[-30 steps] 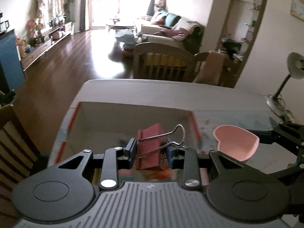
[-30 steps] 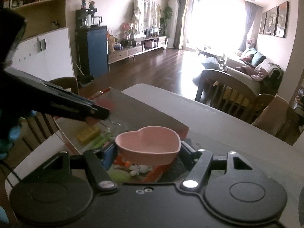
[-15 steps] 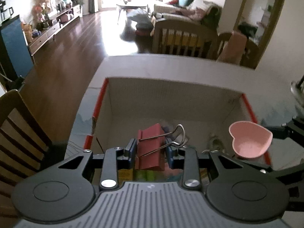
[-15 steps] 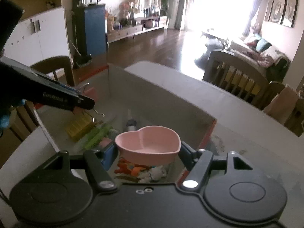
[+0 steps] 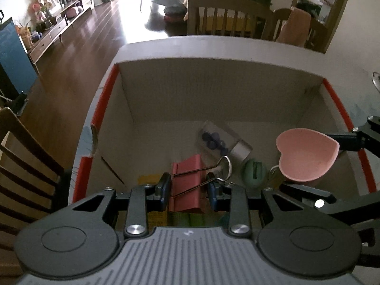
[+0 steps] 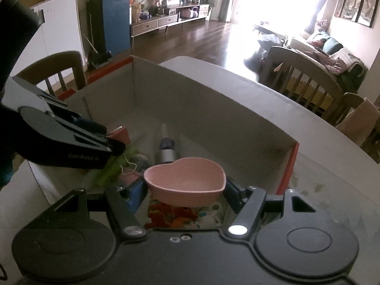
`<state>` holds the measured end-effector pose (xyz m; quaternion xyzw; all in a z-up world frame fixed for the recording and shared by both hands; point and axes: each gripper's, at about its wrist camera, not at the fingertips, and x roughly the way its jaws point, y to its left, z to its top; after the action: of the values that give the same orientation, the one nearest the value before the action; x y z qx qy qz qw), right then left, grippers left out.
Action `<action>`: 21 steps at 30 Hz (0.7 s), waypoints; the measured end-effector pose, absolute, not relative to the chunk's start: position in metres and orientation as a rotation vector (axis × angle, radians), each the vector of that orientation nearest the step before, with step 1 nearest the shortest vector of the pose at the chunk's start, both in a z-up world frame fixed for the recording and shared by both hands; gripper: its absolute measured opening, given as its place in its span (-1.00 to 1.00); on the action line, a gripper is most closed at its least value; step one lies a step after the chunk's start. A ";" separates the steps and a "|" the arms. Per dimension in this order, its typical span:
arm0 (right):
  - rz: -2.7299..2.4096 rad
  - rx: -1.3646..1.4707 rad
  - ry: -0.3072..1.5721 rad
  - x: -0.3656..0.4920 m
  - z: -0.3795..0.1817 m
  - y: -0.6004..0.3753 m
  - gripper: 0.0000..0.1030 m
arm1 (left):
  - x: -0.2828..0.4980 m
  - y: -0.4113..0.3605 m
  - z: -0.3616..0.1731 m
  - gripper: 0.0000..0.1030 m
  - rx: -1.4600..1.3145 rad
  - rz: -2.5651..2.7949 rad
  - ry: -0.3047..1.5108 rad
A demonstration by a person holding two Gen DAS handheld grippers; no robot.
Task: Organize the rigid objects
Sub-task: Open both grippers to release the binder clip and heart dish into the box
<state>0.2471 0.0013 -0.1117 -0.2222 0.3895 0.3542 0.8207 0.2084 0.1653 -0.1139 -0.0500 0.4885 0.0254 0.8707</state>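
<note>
So we've got both grippers over the box (image 5: 213, 99), each with something in it. Our left gripper (image 5: 188, 191) is pinching the red clip (image 5: 187, 185) by its sides, the clip sitting right between the two blue pads (image 5: 163, 190) with its wire handles (image 5: 213, 168) poking forward and to the right. It hangs inside the box's near side, above the stuff on the bottom.

Our right gripper (image 6: 185, 190) is clamped on the pink bowl (image 6: 185, 180), a heart-shaped one, held level with the open side up and the pads on its left and right walls. In the left view the bowl (image 5: 306, 156) sits near the box's right wall, just inside the red edge (image 5: 337, 102).

Down on the box floor, under and ahead of both tools, there's a green round thing (image 5: 254, 172), a clear packet with dark blue bits (image 5: 213, 140), and a silvery cylinder (image 6: 166, 154). The rest is too blurry to call.
</note>
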 end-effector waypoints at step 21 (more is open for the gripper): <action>0.765 -0.470 0.863 0.241 -0.109 -0.005 0.51 | 0.202 0.165 -0.119 -0.39 -0.115 0.068 1.053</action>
<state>0.2414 -0.0054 -0.1089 -0.2203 0.4039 0.3584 0.8123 0.2023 0.1649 -0.1188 -0.0550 0.5022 0.0324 0.8624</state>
